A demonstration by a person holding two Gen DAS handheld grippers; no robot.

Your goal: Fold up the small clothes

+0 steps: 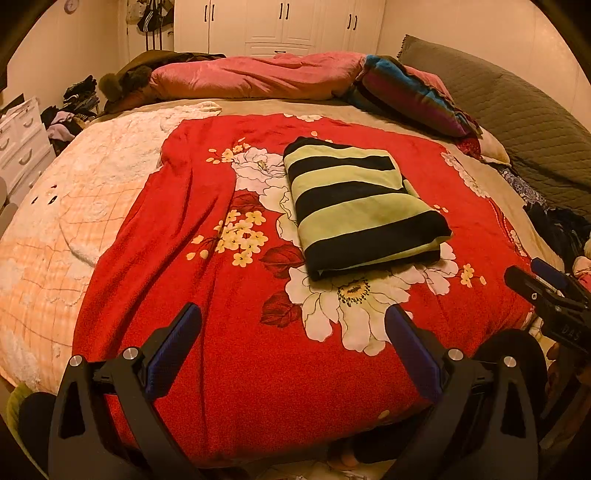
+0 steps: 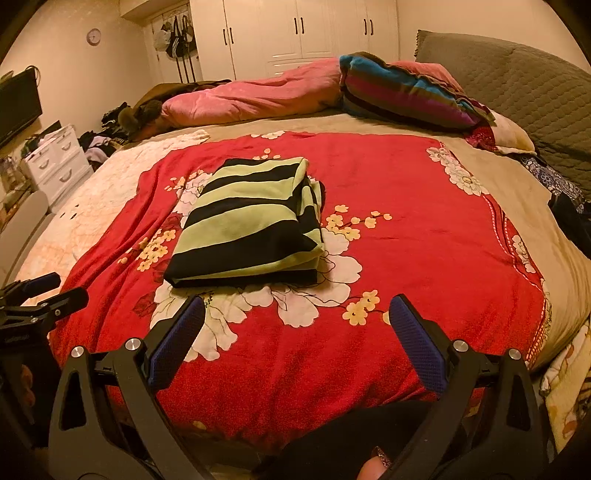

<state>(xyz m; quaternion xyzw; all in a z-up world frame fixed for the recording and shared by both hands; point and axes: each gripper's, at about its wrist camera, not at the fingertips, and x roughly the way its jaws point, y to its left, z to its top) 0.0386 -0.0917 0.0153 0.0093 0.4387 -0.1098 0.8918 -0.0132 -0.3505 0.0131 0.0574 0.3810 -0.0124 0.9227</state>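
Observation:
A small green-and-black striped garment (image 1: pixel 364 206) (image 2: pixel 251 225) lies folded into a thick rectangle on the red floral blanket (image 1: pixel 207 280) (image 2: pixel 424 236) spread over the bed. My left gripper (image 1: pixel 293 321) hangs open above the blanket's near part, short of the garment, with nothing between its blue pads. In the right wrist view, my right gripper (image 2: pixel 295 314) is also open and empty, just in front of the garment's near edge. The right gripper's black body shows at the right edge of the left wrist view, and the left one sits at the left edge of the right wrist view.
A pink quilt (image 1: pixel 255 75) and a striped pillow (image 2: pixel 406 90) lie along the far side of the bed. A grey padded headboard (image 2: pixel 517 74) stands at the right. White drawers (image 2: pixel 55 162) and piled clothes (image 1: pixel 74 110) sit left of the bed, with white wardrobes (image 2: pixel 295 33) behind.

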